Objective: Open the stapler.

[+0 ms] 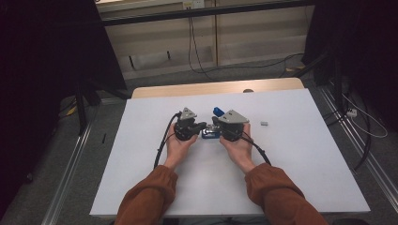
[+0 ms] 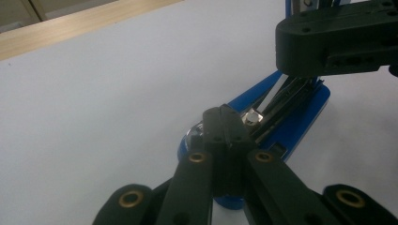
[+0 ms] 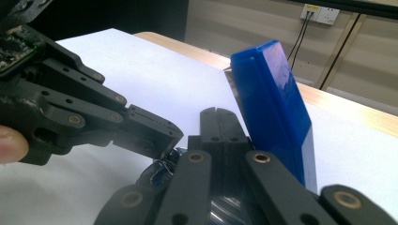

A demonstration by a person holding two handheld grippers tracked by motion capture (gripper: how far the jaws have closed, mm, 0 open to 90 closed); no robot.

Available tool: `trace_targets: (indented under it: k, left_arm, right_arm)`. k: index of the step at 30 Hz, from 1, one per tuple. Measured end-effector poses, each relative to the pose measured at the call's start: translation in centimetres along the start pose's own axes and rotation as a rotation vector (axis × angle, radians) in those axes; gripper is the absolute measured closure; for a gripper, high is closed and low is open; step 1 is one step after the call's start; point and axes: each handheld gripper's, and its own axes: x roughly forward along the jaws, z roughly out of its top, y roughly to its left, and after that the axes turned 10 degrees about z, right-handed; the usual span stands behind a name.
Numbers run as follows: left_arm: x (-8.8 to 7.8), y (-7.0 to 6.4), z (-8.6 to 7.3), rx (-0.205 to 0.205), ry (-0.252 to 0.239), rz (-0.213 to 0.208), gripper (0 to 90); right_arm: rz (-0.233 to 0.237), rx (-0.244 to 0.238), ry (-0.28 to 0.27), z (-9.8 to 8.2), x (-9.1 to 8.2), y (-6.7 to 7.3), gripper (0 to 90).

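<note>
A: Starting at nine o'clock, how much room is there on the table (image 1: pixel 155 187)?

B: Plenty. The white top is bare from the left edge up to the left gripper (image 1: pixel 201 125), which sits close to the middle. Its jaws are pressed together, tips resting against the hinge end of a blue stapler (image 1: pixel 210 134). In the left gripper view those closed tips (image 2: pixel 224 123) lie right on the stapler (image 2: pixel 300 117), beside a small silver rivet; whether they pinch any part of it I cannot tell.

A: And the stapler itself?

B: One stapler, at the centre of the table, between the two grippers. It is swung open: the base lies flat, and the blue top (image 3: pixel 274 108) stands up, tilted toward twelve o'clock.

A: The right gripper?

B: The right gripper (image 1: pixel 215 123) meets it from three o'clock, jaws also pressed together. In its own view the closed tips (image 3: pixel 217 124) sit just beside the raised blue top, at its foot.

A: Anything farther toward three o'clock?

B: One small grey block (image 1: pixel 264 123), lying alone, well apart from the hands. Beyond it the top runs bare to the right edge.

A: Count?

B: Two grippers, two hands, one stapler, one grey block. At twelve o'clock a wooden strip (image 1: pixel 216 88) borders the far edge.
</note>
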Motion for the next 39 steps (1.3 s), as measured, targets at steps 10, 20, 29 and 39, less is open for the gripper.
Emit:
trace_targets:
  k: [10, 20, 29, 39]
  left_arm:
    - [0.0, 0.0, 0.0, 0.000, 0.000, -0.002, 90.0]
    - [0.0, 0.0, 0.0, 0.009, -0.006, 0.001, 90.0]
    - [0.0, 0.0, -0.1, 0.003, -0.006, -0.003, 90.0]
    - [0.0, 0.0, -0.1, 0.002, -0.007, -0.004, 90.0]
  right_arm:
    - [-0.024, 0.005, -0.025, 0.3, -0.5, -0.4, 90.0]
    - [-0.024, 0.025, -0.028, 0.4, -1.0, -0.9, 90.0]
    - [-0.029, 0.022, -0.026, 0.4, -1.4, -1.2, 90.0]
    - [-0.028, 0.023, -0.027, 0.4, -1.5, -1.2, 90.0]
